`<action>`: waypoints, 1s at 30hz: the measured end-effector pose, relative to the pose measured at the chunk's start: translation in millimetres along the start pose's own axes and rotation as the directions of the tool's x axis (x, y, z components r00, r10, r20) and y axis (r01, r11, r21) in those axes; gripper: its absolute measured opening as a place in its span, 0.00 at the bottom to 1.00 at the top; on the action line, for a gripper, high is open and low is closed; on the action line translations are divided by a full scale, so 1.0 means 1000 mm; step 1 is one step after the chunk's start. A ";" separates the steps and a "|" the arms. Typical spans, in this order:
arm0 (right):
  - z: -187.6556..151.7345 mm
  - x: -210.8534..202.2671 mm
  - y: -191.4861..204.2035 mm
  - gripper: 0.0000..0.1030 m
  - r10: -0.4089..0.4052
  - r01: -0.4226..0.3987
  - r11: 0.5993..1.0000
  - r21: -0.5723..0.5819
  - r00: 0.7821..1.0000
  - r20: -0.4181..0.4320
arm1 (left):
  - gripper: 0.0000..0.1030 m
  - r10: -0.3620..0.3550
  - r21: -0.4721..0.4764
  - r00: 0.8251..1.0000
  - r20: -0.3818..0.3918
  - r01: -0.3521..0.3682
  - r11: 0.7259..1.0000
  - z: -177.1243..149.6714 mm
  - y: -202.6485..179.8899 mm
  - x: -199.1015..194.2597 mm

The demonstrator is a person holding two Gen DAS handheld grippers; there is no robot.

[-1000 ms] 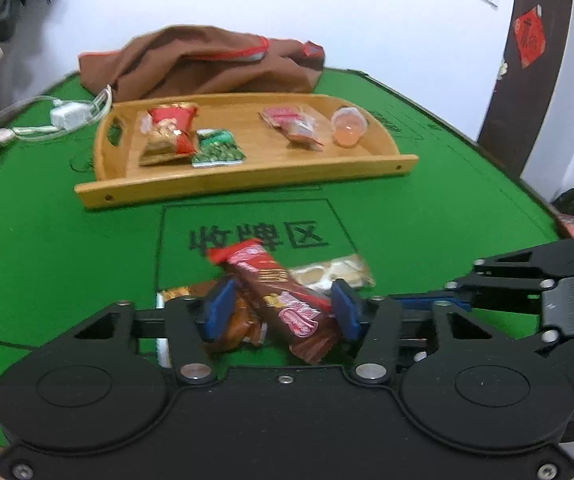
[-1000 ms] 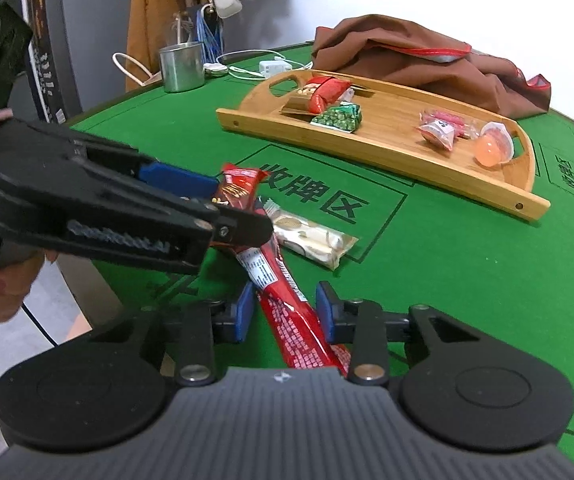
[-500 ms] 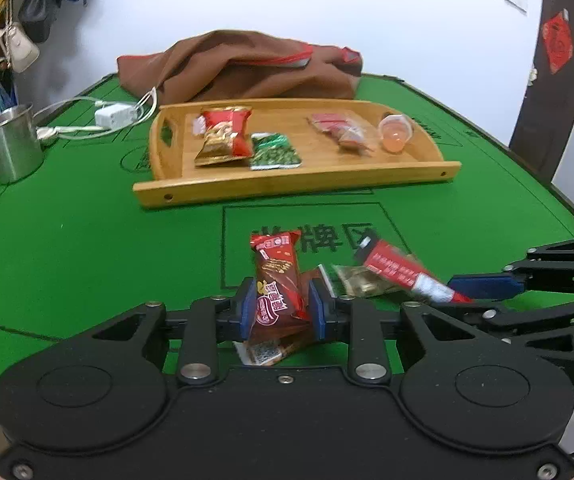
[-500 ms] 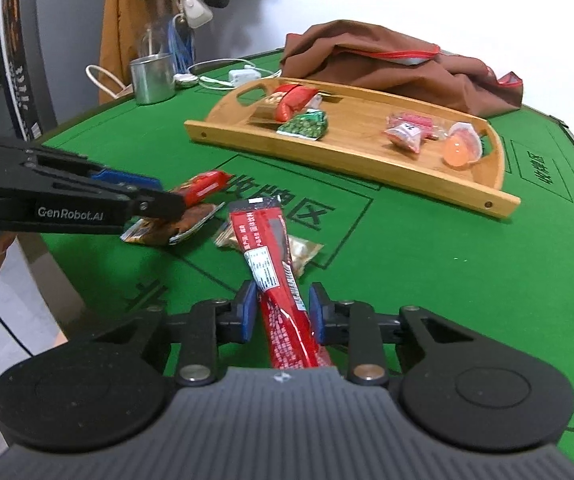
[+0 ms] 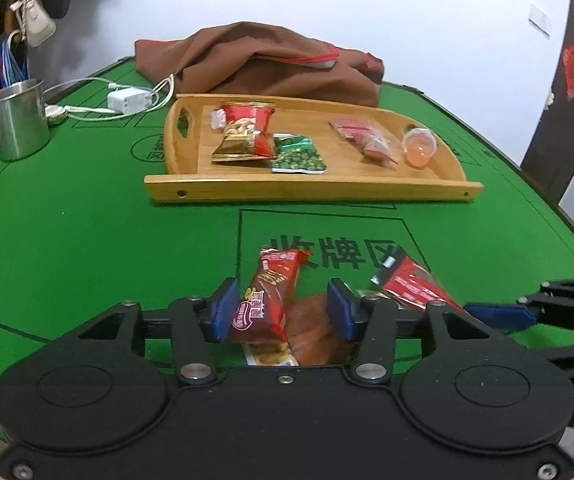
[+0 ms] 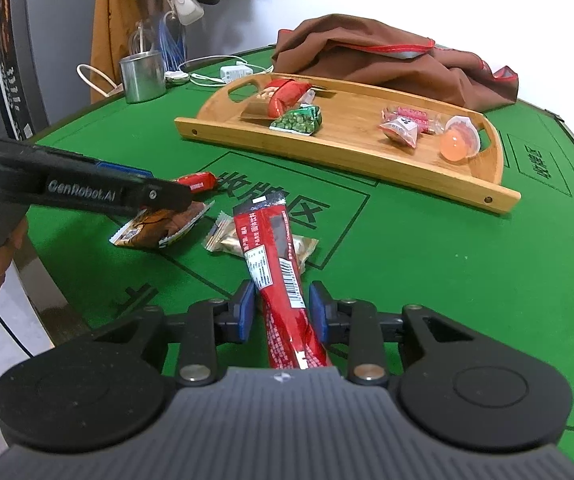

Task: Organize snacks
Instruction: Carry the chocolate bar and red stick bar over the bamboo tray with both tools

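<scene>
The red stick pack's point(image 6: 283, 280) lower end vanishes behind the right gripper's body; the orange packet point(image 5: 311, 332) lies half-hidden beneath the brown wafer bar point(image 5: 267, 304).

green felt table point(image 5: 87, 240) w/ dark printed lines + characters. blue pads point(image 6: 245, 310) on black right gripper point(image 6: 281, 312), long red wrapper point(image 6: 283, 280) between them. ahead: tan wood tray point(image 6: 347, 152), orange jelly cup point(image 6: 458, 142), brown cloth point(image 6: 387, 60) w/ red trim.

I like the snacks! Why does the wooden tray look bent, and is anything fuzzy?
Left wrist view: the fisheye lens bows the wooden tray and green table edges; the brown snack bar between the fingers looks slightly blurred. Right wrist view: same bending; the long red packet stays sharp, its barcode readable.
</scene>
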State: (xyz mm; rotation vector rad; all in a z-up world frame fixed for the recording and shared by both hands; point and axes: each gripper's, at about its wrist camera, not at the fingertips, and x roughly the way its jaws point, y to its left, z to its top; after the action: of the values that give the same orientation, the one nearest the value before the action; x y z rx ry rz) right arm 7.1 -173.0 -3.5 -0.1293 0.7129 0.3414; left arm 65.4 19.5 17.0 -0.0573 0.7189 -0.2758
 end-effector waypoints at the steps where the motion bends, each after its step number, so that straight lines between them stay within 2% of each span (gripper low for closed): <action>1: 0.000 0.000 0.000 0.46 -0.002 0.002 1.000 -0.001 1.000 0.001 | 0.46 -0.002 -0.012 1.000 -0.006 0.002 1.000 0.001 0.003 0.002; 10: 0.000 0.001 0.001 0.45 -0.004 0.004 1.000 -0.003 1.000 0.002 | 0.46 -0.037 -0.083 0.999 -0.034 0.034 0.996 0.004 0.018 0.015; 11: 0.000 0.001 0.001 0.43 -0.005 0.005 1.000 -0.001 1.000 0.002 | 0.43 -0.037 -0.083 0.999 -0.035 0.034 0.996 0.004 0.018 0.015; 12: 0.000 0.001 0.001 0.39 -0.006 0.006 1.000 0.004 1.000 0.002 | 0.26 -0.027 -0.078 0.999 -0.034 0.025 0.997 0.004 0.017 0.014; 13: 0.001 0.001 0.001 0.33 -0.006 0.006 1.000 0.008 1.000 0.001 | 0.21 -0.024 -0.071 0.999 -0.029 0.022 0.997 0.004 0.017 0.014; 14: 0.002 0.001 0.001 0.29 -0.009 0.009 1.000 0.009 1.000 -0.004 | 0.21 -0.026 -0.068 0.999 -0.022 0.025 0.997 0.005 0.017 0.012; 16: 0.004 0.000 -0.002 0.27 -0.007 0.007 1.000 0.020 1.000 -0.008 | 0.21 -0.040 -0.067 0.999 -0.012 0.039 0.997 0.006 0.016 0.007; 30: 0.029 -0.007 -0.035 0.25 -0.055 0.049 0.990 0.133 0.998 0.043 | 0.21 0.004 -0.033 0.999 0.041 -0.002 0.999 0.022 0.013 -0.002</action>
State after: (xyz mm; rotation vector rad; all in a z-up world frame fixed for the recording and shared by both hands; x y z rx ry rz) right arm 32.1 -201.5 22.9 -0.0142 0.6833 0.2458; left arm 81.4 31.9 32.7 -0.0928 0.6824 -0.2594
